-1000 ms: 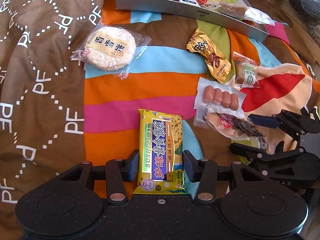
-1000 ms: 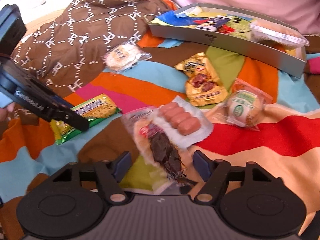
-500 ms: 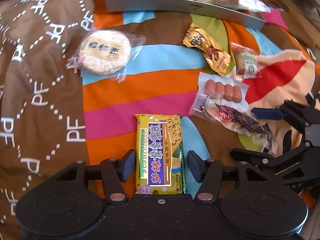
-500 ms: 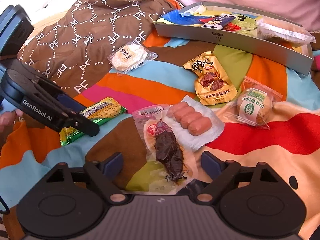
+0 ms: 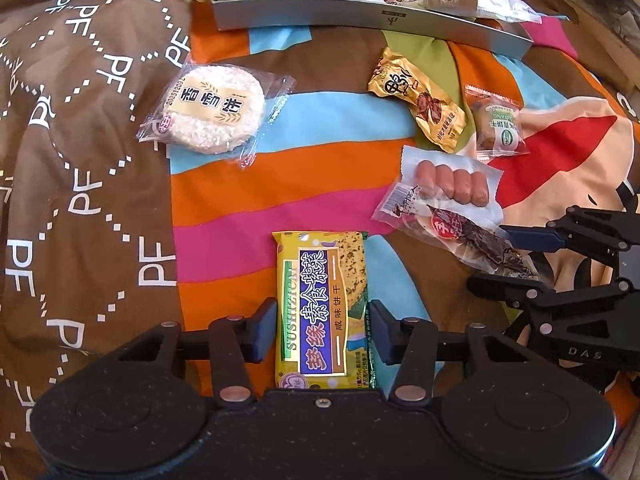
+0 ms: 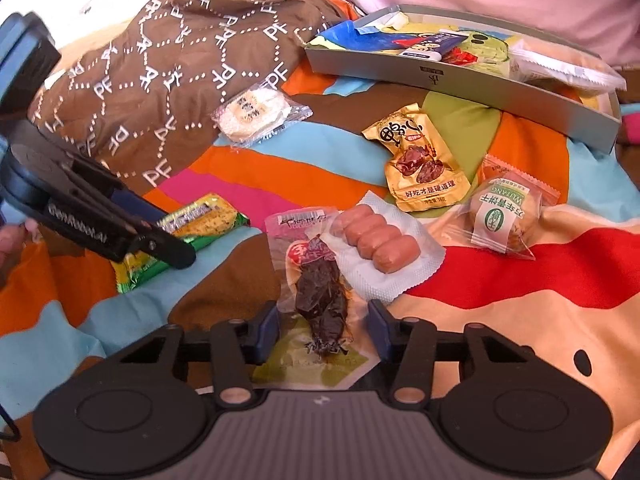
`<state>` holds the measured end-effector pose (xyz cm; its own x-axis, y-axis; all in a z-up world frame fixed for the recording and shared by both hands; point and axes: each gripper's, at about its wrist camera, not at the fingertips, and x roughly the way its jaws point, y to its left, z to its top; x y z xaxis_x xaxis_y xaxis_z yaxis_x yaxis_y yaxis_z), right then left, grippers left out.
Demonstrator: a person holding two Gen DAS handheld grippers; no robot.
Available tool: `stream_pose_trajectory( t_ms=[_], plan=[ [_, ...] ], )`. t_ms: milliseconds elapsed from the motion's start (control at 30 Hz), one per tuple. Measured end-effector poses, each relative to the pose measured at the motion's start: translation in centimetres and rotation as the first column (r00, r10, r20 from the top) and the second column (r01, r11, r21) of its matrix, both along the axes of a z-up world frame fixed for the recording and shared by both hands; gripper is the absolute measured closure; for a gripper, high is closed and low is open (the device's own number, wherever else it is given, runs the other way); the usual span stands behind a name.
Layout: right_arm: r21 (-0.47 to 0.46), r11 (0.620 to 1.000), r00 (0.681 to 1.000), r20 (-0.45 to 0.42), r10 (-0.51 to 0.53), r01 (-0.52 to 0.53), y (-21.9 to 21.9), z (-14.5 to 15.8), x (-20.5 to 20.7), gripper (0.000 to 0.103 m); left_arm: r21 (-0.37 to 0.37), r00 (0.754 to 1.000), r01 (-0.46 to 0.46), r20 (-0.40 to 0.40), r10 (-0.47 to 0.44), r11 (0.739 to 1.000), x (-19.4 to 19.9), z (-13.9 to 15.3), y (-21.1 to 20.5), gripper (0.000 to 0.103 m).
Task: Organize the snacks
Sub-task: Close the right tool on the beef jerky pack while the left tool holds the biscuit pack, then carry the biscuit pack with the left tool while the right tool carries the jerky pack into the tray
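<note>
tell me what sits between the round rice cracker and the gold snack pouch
Nothing. In both wrist views only bare striped blanket separates the round rice cracker from the gold snack pouch.

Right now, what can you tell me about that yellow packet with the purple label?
The yellow biscuit packet is a flat, oblong, glossy plastic wrapper, sealed, with a purple panel of Chinese characters, the word SUSHIZICAI along one side, and a picture of green-flecked crackers. It lies flat on the striped bedspread, pointing lengthwise away from the left gripper. The blue-padded fingers stand at either side of its near end, at or very near its edges. No other snack touches it.
</note>
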<state>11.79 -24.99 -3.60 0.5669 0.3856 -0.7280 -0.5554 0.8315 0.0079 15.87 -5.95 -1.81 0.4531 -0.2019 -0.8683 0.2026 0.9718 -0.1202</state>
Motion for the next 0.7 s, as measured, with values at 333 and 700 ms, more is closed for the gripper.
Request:
stream_pose_trajectory(
  t_ms=[333,700],
  plan=[
    [-0.275,0.960,0.964,0.240,0.114,-0.045,3.8,-1.0,-3.4,0.053,-0.039,0.999,-0.031,0.031,0.032,0.999,-0.6,0.0,0.5,0.053],
    [-0.415,0.910,0.898,0.393,0.195,-0.015,5.1,-1.5,-4.6,0.053,-0.049,0.993,-0.035,0.113,0.040,0.998,-0.6,1.4,1.1,0.053]
  ],
)
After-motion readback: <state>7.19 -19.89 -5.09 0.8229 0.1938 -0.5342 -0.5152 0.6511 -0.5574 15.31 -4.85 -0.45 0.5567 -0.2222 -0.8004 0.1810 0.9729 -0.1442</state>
